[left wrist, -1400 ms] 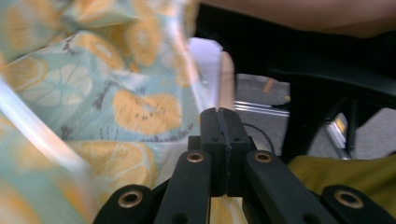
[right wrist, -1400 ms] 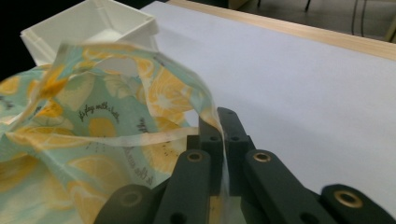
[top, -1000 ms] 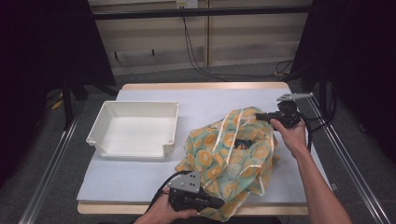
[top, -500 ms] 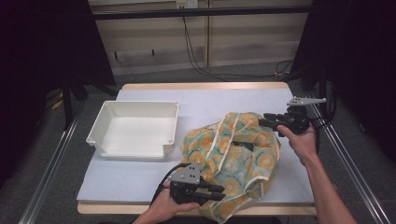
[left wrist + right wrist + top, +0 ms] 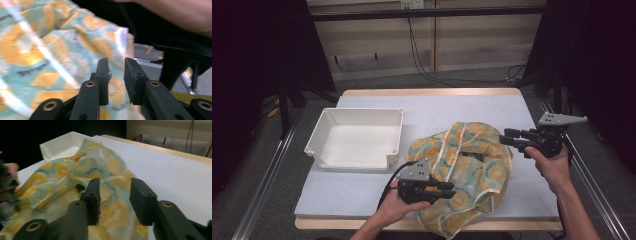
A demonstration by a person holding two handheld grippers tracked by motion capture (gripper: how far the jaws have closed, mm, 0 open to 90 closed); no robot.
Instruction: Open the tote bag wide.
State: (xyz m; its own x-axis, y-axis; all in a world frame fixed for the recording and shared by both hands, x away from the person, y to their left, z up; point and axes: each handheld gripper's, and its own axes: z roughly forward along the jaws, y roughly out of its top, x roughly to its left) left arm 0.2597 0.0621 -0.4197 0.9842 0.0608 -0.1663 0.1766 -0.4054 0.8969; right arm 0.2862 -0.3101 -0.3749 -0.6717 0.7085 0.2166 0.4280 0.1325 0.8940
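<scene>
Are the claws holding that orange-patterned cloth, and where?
No. Both the left claw and right claw stand open with nothing pinched; their jaws have just been moving, and the cloth lies loose.

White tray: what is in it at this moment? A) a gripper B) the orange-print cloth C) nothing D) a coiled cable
C: the white tray shows a bare floor in the high view, while the orange-print cloth lies beside it on the table.

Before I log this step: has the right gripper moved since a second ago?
Yes. The right gripper has pulled back off the patterned cloth toward the table's right edge; its jaws stand open, empty.
</scene>
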